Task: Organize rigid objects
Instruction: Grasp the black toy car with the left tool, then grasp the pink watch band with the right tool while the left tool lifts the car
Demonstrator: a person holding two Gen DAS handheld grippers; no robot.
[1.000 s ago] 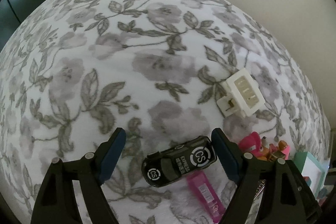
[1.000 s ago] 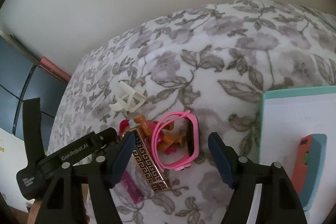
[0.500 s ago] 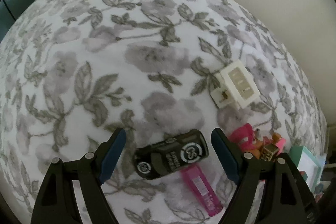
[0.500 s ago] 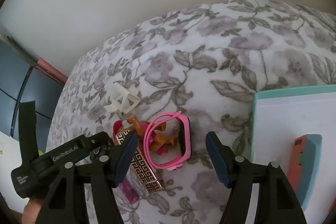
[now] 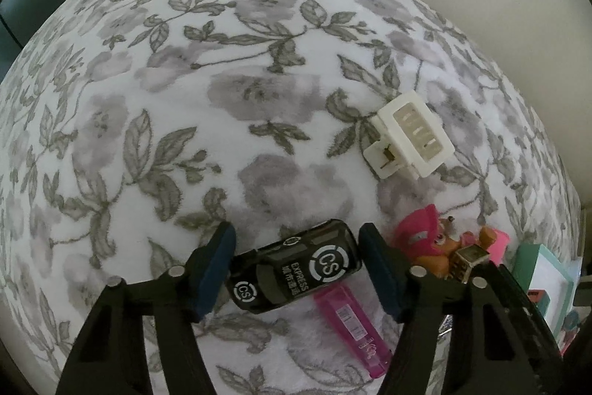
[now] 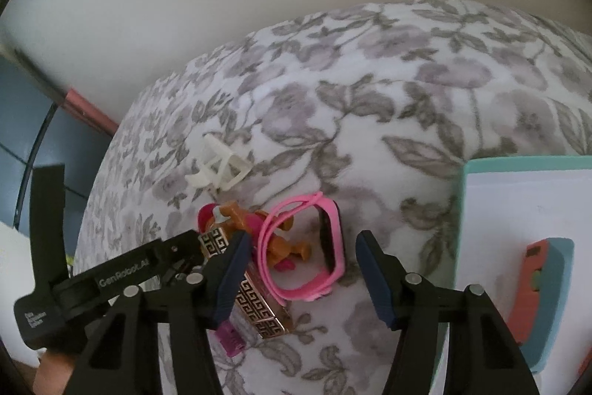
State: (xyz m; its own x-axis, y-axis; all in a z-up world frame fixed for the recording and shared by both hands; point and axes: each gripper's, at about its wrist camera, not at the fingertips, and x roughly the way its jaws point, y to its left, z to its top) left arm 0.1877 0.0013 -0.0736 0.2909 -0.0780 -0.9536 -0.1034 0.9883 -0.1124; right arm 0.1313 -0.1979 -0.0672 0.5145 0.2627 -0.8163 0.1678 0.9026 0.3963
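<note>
Nearest, the left gripper point(image 5: 296, 263) brackets a black toy car point(image 5: 296, 274) lying on the floral bedspread point(image 5: 229, 106); its jaws stand apart, the left pad at the car's nose, the right pad just off its tail, whether touching I cannot tell. A pink rectangular case point(image 5: 351, 328) lies partly under the car's tail. The right gripper point(image 6: 299, 274) is spread wide around a pink watch point(image 6: 307, 250), neither pad touching it. Crowding its left finger is a gold patterned bar point(image 6: 255, 302), which lies over the pink case and touches the watch strap. Just beyond, an orange and pink toy figure point(image 6: 236, 221) is tangled inside the strap loop. Farther out, a white plastic clip point(image 5: 410, 136) sits alone toward the bedspread's far edge. At the right edge, a teal-rimmed tray point(image 6: 462, 195) holds a teal and coral item point(image 6: 544, 287).
</note>
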